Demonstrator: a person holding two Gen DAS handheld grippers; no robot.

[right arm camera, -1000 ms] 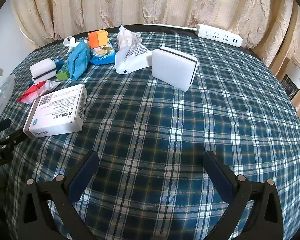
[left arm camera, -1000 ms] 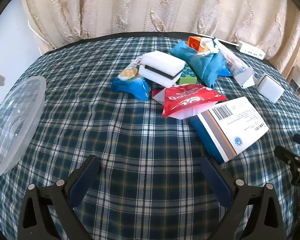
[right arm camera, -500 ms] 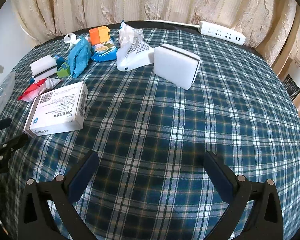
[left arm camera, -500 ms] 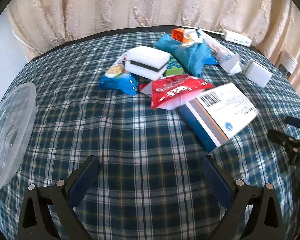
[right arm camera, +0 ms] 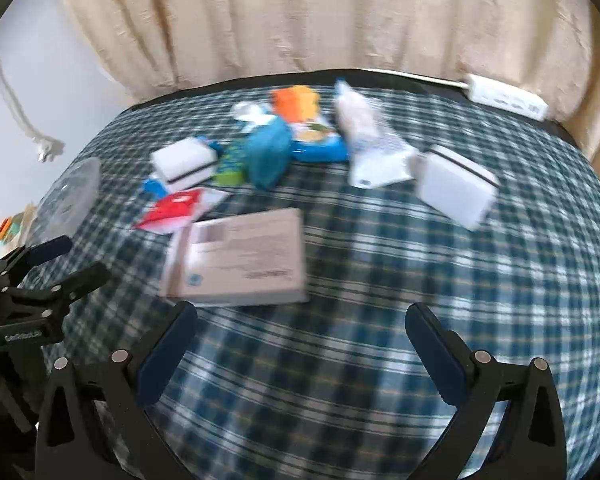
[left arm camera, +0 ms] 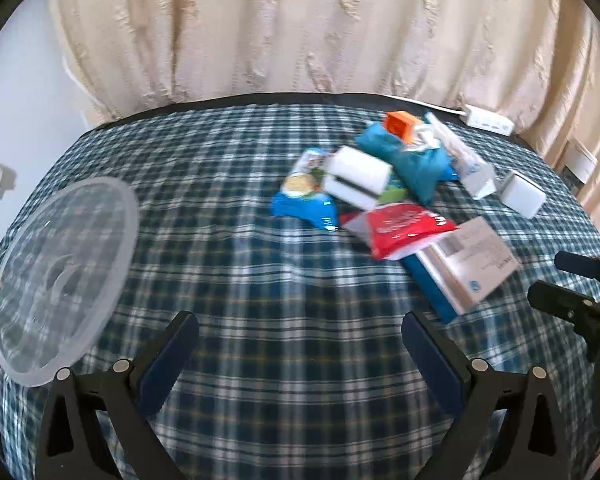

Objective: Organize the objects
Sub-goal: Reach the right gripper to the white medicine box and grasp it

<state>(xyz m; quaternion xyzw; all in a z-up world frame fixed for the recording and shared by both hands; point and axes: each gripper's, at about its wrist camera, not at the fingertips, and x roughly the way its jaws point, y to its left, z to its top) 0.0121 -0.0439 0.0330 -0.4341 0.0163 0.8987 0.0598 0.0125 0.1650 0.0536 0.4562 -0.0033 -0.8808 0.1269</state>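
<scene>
Both the left tongs (left arm camera: 298,334) and the right tongs (right arm camera: 300,326) hang spread wide over the plaid-covered counter (left arm camera: 260,280), gripping nothing. The white box (right arm camera: 240,258) lies flat just ahead of the right tongs, its far corner touching the red packet (left arm camera: 404,228). Behind them the sponge (left arm camera: 358,176), blue snack bag (left arm camera: 304,206) and teal cloth (left arm camera: 416,164) crowd together, and a clear lid (left arm camera: 60,276) rests at the left edge.
</scene>
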